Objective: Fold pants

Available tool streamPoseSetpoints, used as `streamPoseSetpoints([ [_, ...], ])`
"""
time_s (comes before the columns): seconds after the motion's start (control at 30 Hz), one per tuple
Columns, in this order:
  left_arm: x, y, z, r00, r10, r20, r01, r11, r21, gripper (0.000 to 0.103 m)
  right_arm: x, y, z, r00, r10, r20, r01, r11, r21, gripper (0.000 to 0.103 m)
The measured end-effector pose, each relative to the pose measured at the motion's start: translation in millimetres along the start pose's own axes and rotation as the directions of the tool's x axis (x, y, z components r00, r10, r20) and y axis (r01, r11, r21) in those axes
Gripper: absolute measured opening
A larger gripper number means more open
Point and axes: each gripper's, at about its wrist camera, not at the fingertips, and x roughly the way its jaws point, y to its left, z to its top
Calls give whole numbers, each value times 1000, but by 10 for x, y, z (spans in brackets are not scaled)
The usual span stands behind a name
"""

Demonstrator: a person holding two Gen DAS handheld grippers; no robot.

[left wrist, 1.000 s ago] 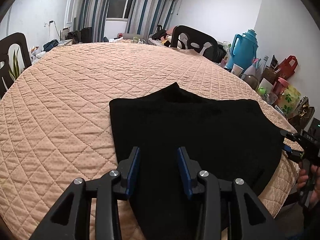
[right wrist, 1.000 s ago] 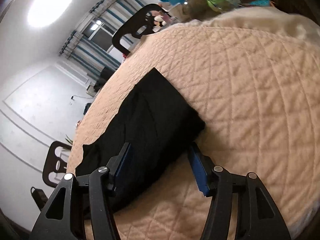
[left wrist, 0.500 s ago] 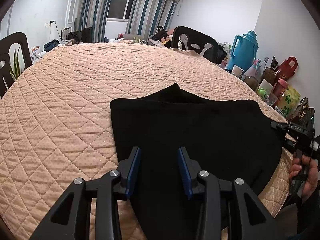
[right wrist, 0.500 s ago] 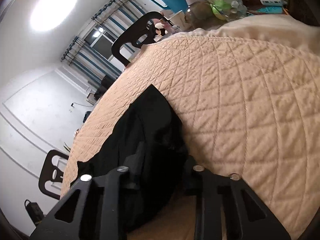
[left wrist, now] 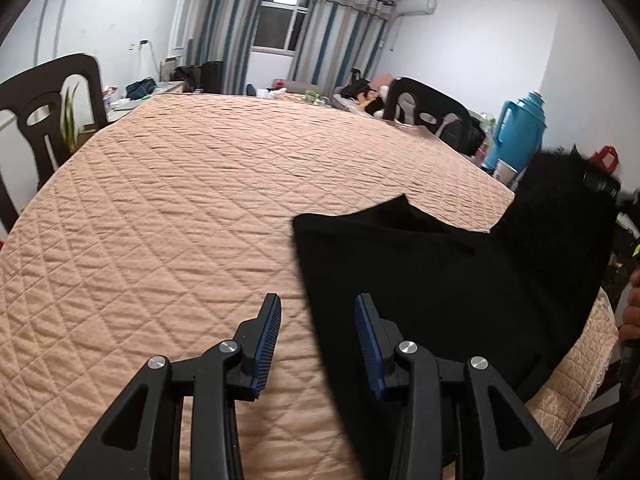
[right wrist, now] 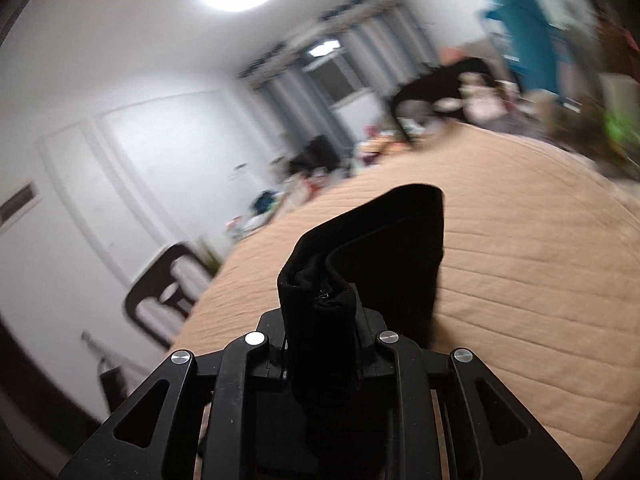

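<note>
Two views, right tool (right wrist: 320, 320) pinching pants (right wrist: 384, 248)

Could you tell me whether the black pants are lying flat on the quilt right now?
Partly. One end of the pants is lifted, clamped in the shut right tool; the rest lies on the quilt.

No text, label, brand, number or sign can be read in either wrist view. The right wrist view is motion-blurred, and the small items on the far side of the room in the left wrist view are too small to show any lettering.
</note>
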Motion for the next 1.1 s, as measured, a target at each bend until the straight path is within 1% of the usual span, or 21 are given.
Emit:
streamPoseSetpoints([
  [0.07,-25,69,-18,1000,15,4,-15,1000,-18,41,190,250,-32,997,68,-40,-70,996,-49,22],
  [0.1,-40,101,-25,1000,21,6,-21,999,-26,41,317,405,-84,992,101,-75,-107,991,-81,22],
  [0.13,-61,142,-36,1000,28,9,-28,999,-36,41,408,500,-141,988,119,-102,-129,986,-104,22],
  [0.2,-93,211,-53,999,43,13,-42,998,-52,41,660,716,-324,970,160,-185,-188,972,-144,22],
  [0.3,-135,318,-94,998,64,9,-63,995,-73,41,1093,924,-709,918,193,-345,-264,949,-173,22],
  [0.33,-144,347,-111,998,69,7,-68,995,-79,41,1248,956,-873,893,200,-403,-288,942,-171,22],
  [0.37,-154,369,-125,997,72,5,-72,994,-82,41,1345,967,-984,878,194,-437,-294,940,-173,22],
  [0.43,-169,409,-150,997,79,4,-78,993,-90,41,1501,944,-1170,857,171,-487,-287,942,-174,22],
  [0.47,-177,425,-157,997,80,4,-79,992,-93,41,1510,926,-1204,855,172,-489,-287,943,-169,22],
  [0.5,-183,430,-161,997,81,4,-80,992,-96,41,1505,925,-1201,858,171,-484,-285,943,-173,22],
  [0.57,-182,443,-161,997,80,5,-79,992,-99,41,1457,969,-1154,870,166,-465,-278,943,-184,22],
  [0.63,-188,443,-160,997,78,9,-77,992,-99,41,1360,1041,-1156,880,156,-448,-278,935,-219,22],
  [0.67,-193,441,-155,997,76,11,-74,992,-99,41,1353,1080,-1171,881,153,-448,-279,932,-230,22],
  [0.8,-222,438,-151,997,73,20,-71,993,-98,41,1423,1136,-1332,868,129,-480,-286,919,-270,23],
  [0.87,-235,447,-151,997,74,20,-72,993,-98,41,1429,1122,-1390,866,146,-478,-308,909,-281,24],
  [0.93,-259,450,-149,997,77,24,-74,993,-96,41,1447,1119,-1353,861,172,-479,-320,914,-248,30],
  [1.0,-277,453,-142,996,81,27,-79,992,-95,41,1449,1167,-1353,852,182,-490,-332,913,-238,43],
  [1.07,-302,450,-132,996,87,34,-83,992,-94,41,1375,1243,-1332,844,193,-500,-354,901,-250,45],
  [1.1,-313,446,-121,995,88,36,-85,992,-93,41,1282,1249,-1300,838,229,-495,-387,890,-243,45],
])
